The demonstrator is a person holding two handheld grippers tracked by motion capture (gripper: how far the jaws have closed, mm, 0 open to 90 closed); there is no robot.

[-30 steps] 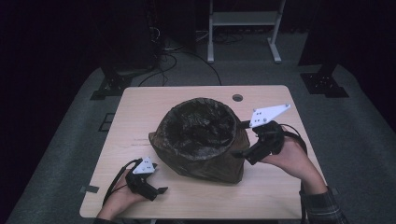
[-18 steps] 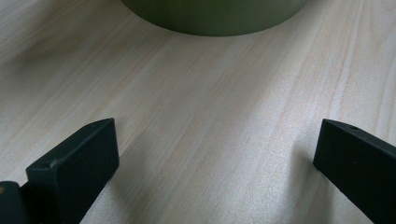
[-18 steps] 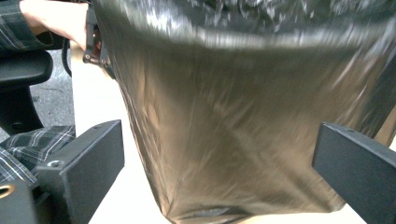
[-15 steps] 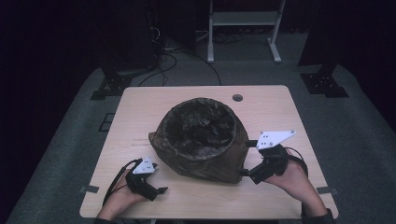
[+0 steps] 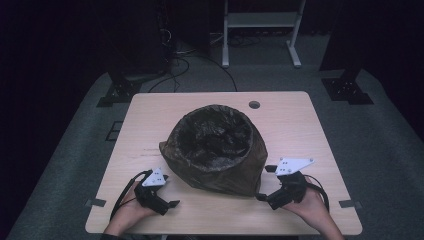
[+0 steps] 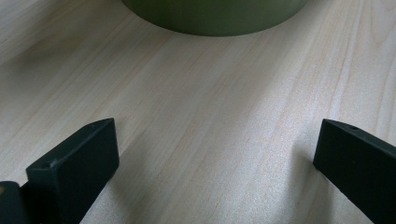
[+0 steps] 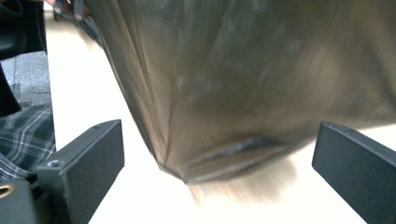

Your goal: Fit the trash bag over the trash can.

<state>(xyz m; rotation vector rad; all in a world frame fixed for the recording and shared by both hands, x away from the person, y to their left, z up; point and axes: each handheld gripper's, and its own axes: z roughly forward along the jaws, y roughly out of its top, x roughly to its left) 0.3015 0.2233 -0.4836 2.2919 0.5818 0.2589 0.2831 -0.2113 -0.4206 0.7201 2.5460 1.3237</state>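
Since the earlier frame the right gripper point(image 5: 263, 196) has dropped from the bin's right side toward the near edge of the bench point(image 5: 310, 120) and now lies low at the near right corner of the bag-lined bin point(image 5: 216, 147). Its fingers point(image 7: 79, 163) are spread wide, holding nothing, with the bag's bottom corner between them. The left gripper point(image 5: 170, 205) rests on the bench near left of the bin, fingers point(image 6: 74, 163) wide apart over bare wood. The bin stands mid-bench, its dark bag draped over the rim.
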